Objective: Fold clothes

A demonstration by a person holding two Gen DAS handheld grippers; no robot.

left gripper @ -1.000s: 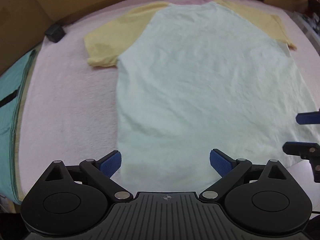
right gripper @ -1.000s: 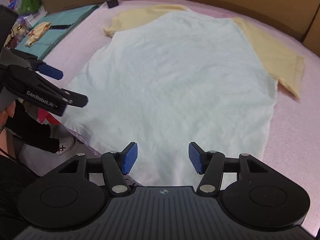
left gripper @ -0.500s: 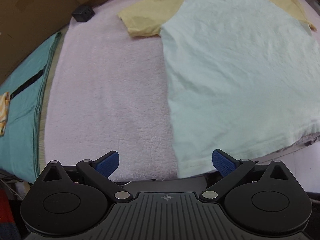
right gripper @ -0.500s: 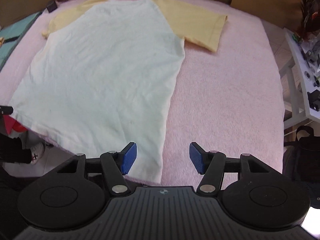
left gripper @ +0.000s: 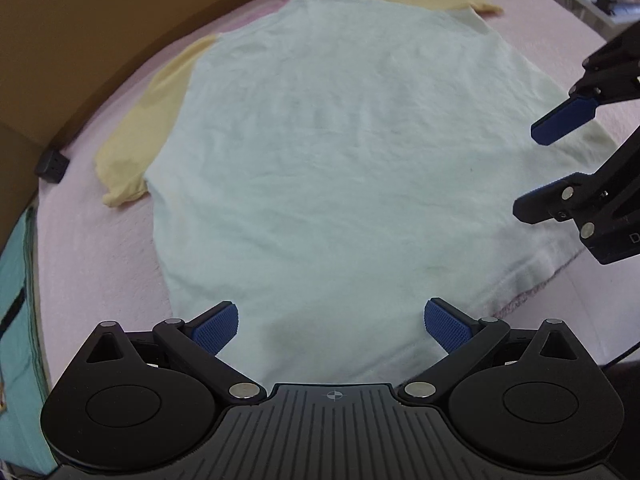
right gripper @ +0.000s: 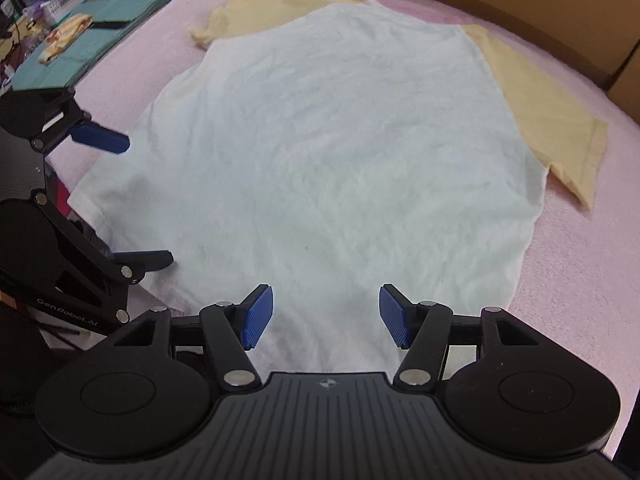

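- T-shirt (left gripper: 344, 168) laid flat on the pink blanket (left gripper: 92, 248), hem nearest the cameras.
- Left tongs (left gripper: 332, 326) spread apart over the hem, nothing gripped.
- Right tongs (right gripper: 326, 316) likewise apart, nothing gripped.

A pink towelling cover (left gripper: 100, 248) spreads over the bed. Flat on it lies a pale T-shirt (left gripper: 340, 168) with yellow sleeves, its hem at the near edge. A teal cloth (right gripper: 100, 28) lies along one side, and a small black box (left gripper: 52, 166) sits at the far edge.
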